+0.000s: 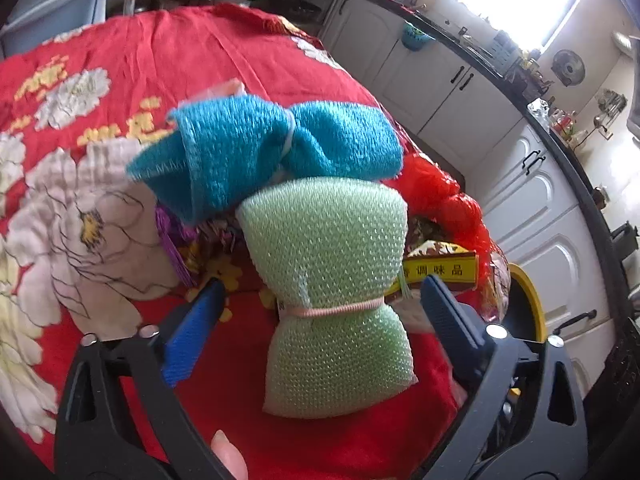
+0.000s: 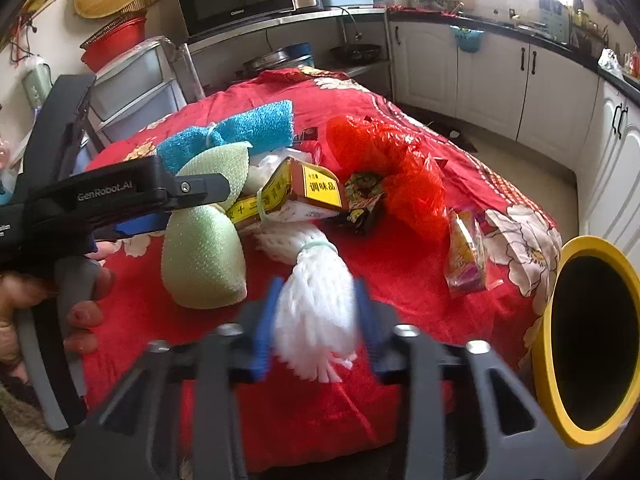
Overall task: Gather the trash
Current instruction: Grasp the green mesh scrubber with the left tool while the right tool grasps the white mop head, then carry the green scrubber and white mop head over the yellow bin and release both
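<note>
Kitchen, red-clothed desk (image 2: 280,420). My right hand-held gripper (image 2: 316,332) clamps white netting (image 2: 316,312); left (image 1: 320,300) gapes around green sponge (image 1: 324,280). I'd squeeze at its tie, then bin (image 2: 560,360).

Knitted green sponge (image 1: 328,280), seemingly foam white netting (image 2: 316,308).

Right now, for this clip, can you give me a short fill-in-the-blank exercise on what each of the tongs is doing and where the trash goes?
1. The right tongs are closed on a bundle of ____ foam netting.
2. The left tongs straddle the ____ mesh pad, not yet pressing on it.
3. The bin beside the table has a ____ rim.
4. The blue cloth bundle lies on a ____ floral tablecloth.

Missing words: white; green; yellow; red
</note>
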The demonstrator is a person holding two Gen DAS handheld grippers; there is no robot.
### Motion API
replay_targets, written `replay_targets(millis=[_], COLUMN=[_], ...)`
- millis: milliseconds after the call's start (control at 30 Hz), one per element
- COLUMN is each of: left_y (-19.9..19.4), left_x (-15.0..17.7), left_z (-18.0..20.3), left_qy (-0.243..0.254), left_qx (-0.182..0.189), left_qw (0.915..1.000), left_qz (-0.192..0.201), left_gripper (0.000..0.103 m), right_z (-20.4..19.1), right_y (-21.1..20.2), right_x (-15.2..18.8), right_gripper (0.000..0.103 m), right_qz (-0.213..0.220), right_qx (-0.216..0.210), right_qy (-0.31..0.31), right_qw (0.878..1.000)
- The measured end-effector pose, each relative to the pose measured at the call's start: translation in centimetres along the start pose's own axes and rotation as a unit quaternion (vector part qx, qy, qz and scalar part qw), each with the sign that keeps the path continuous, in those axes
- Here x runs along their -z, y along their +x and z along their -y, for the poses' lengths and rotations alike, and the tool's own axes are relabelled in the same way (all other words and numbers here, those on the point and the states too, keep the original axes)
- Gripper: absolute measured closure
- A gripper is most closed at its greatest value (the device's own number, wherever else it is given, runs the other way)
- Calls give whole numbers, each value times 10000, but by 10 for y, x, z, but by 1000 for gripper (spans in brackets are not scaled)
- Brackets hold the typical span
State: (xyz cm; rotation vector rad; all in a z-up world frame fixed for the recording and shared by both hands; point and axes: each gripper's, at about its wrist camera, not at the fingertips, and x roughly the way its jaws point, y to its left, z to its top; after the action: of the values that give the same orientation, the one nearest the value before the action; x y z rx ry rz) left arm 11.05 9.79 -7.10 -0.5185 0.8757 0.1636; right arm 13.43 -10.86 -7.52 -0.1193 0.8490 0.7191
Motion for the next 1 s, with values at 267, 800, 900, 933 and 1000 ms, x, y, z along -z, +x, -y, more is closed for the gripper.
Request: replay_targets(millis=[267, 800, 900, 933, 1000], left_y=[6, -48, -49, -49, -49], left_x=[7, -5, -10, -11, -13], left_z=[2, 29, 42, 46, 53], left_qy=[136, 668, 800, 834, 909], left_qx=[104, 310, 356, 383, 443], left_qw=[9995, 9959, 9944, 9939, 9930], left_qz=[-259, 516, 595, 605, 612], left_gripper=[53, 59, 59, 59, 59], right_z=[10, 41, 43, 44, 47], right_y=[-24, -74, -83, -85, -90], right_x=[5, 1, 1, 0, 0], right_gripper=[86, 86, 86, 86, 86], right_qz=[141, 595, 673, 700, 750], right_qx=[-73, 376, 454, 475, 519], right_qy=[29, 272, 323, 347, 366], right_qw=[9999, 9972, 9962, 9958, 9952])
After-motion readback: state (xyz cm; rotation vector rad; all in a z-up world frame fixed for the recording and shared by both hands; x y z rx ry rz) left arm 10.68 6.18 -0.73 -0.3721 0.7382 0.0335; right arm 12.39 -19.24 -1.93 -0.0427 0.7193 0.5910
